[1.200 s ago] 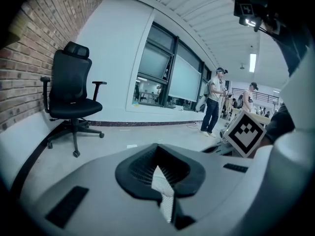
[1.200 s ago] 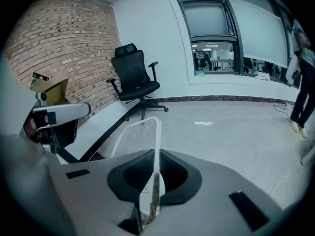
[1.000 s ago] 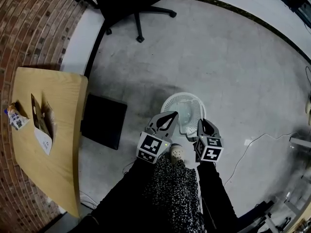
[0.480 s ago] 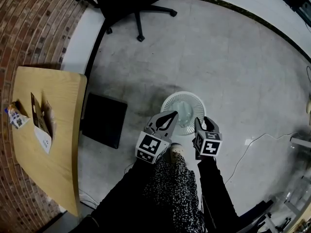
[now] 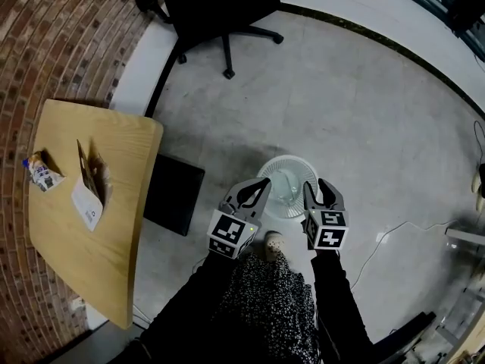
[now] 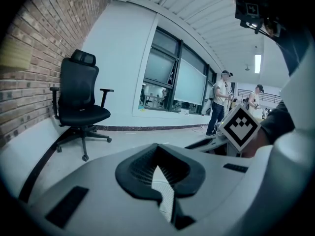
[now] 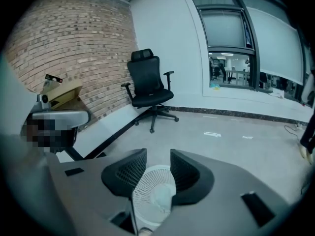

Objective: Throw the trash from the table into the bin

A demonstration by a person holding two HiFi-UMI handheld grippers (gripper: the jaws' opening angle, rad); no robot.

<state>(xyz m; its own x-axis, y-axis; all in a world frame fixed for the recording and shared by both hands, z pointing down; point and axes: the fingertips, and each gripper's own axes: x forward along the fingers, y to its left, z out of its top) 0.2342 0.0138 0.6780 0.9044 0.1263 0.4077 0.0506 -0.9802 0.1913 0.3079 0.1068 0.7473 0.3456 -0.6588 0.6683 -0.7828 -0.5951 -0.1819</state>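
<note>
Two grippers hung in front of you over the grey floor, with the white mesh bin (image 5: 274, 165) just beyond their tips. Your left gripper (image 5: 263, 182) was clenched. Its dark pads met at the tips with nothing caught in them, and only a sliver of the bin's mesh showed through the slot behind.

Your right gripper (image 5: 316, 186) had just been spreading its jaws. They stood apart, gripping nothing, and the bin's open mouth showed below through the gap. Something pale lay at the bottom of the bin, but it was not clear what.

Trash sat well off to your left on the wooden table (image 5: 114, 264). A small printed snack packet (image 5: 42, 174) lay near the brick wall (image 5: 53, 36), with a brown paper bag (image 5: 92, 174) near it and a white slip (image 5: 86, 209) just beside the bag.

On the floor, a flat black mat (image 5: 176, 194) lay between the table and the bin. A black office chair (image 5: 216, 6) stood farther off, by the white wall.
</note>
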